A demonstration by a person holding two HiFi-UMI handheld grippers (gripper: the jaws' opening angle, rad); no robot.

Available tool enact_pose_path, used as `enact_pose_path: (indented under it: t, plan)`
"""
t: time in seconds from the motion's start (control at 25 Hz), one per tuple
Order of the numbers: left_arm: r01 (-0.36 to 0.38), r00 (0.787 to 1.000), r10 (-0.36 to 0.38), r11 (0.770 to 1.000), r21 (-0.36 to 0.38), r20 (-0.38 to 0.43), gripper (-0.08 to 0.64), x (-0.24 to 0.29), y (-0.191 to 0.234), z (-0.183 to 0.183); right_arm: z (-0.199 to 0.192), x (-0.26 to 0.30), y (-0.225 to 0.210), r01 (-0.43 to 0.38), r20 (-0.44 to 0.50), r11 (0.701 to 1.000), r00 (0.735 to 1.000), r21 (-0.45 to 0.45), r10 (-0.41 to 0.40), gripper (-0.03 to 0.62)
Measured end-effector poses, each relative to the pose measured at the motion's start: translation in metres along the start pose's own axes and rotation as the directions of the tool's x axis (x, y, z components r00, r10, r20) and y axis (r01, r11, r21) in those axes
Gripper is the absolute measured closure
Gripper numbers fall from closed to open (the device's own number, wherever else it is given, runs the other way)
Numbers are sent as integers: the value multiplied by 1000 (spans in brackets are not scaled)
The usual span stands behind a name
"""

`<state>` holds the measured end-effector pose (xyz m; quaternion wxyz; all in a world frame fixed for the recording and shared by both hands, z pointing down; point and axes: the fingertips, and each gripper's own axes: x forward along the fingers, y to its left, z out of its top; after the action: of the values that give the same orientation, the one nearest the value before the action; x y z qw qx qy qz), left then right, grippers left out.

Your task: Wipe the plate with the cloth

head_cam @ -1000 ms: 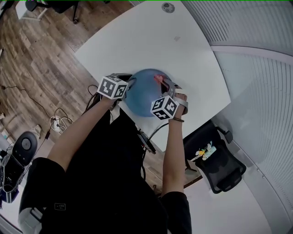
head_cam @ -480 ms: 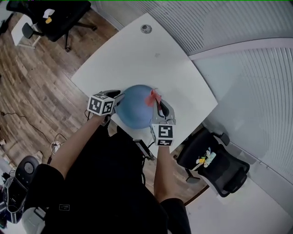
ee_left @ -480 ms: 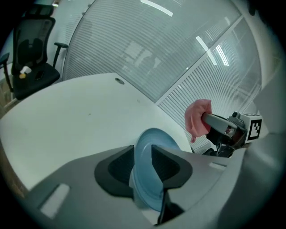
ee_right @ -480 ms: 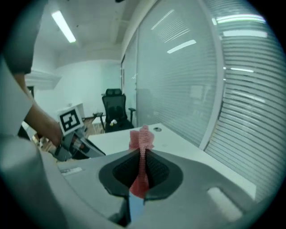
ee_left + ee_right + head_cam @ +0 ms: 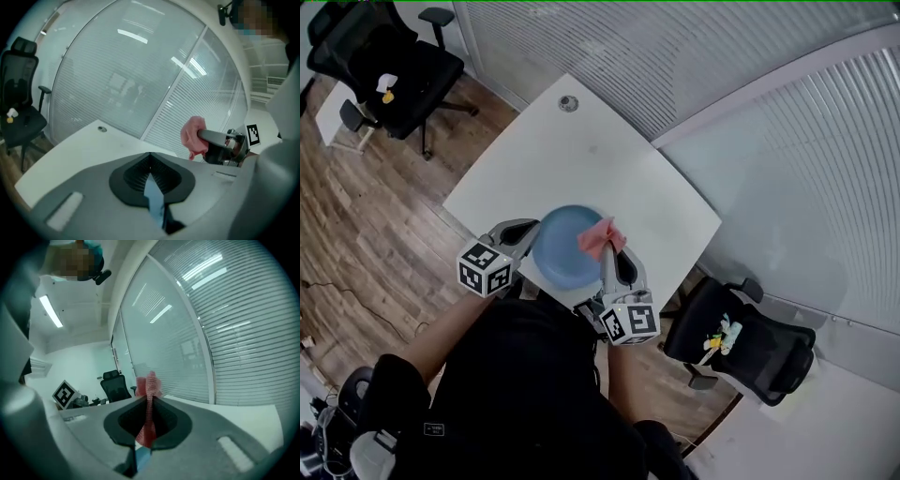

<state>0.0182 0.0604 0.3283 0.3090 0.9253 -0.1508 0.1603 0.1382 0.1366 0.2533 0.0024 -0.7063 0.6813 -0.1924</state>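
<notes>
Higher now: plate [image 5: 561,251], cloth [image 5: 600,238] above table [image 5: 581,150]

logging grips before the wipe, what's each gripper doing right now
Left gripper: shut on the rim of the blue plate.
Right gripper: shut on the pink cloth.

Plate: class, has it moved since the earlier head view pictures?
Yes. The plate now overlaps the table's near edge, toward the person; earlier it lay wholly inside that edge.
</notes>
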Motion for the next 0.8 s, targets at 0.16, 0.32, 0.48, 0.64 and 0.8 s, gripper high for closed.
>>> enact_pose_path:
  t: [0.16,0.32,0.48,0.64,0.8]
  plan:
    - [21,994,-33,994,109,107,558,-20,-32,33,20,-19,16,38,70,999,997,37,-40,577]
    - [-10,982,-24,984,178,189,558,-28,-46,44,29,-30,23,89,134,992,986,87,-100,577]
    - [-25,975,-26,974,226,220,558,-31,-44,49,23,-27,24,93,130,993,986,78,-102,577]
    - [-32,976,-17,974,223,216,558,-32,-40,49,20,-26,20,106,114,993,987,59,-112,578]
    - [-31,975,-25,969,245,221,558,-33,-45,50,14,-28,19,113,109,992,987,58,-119,578]
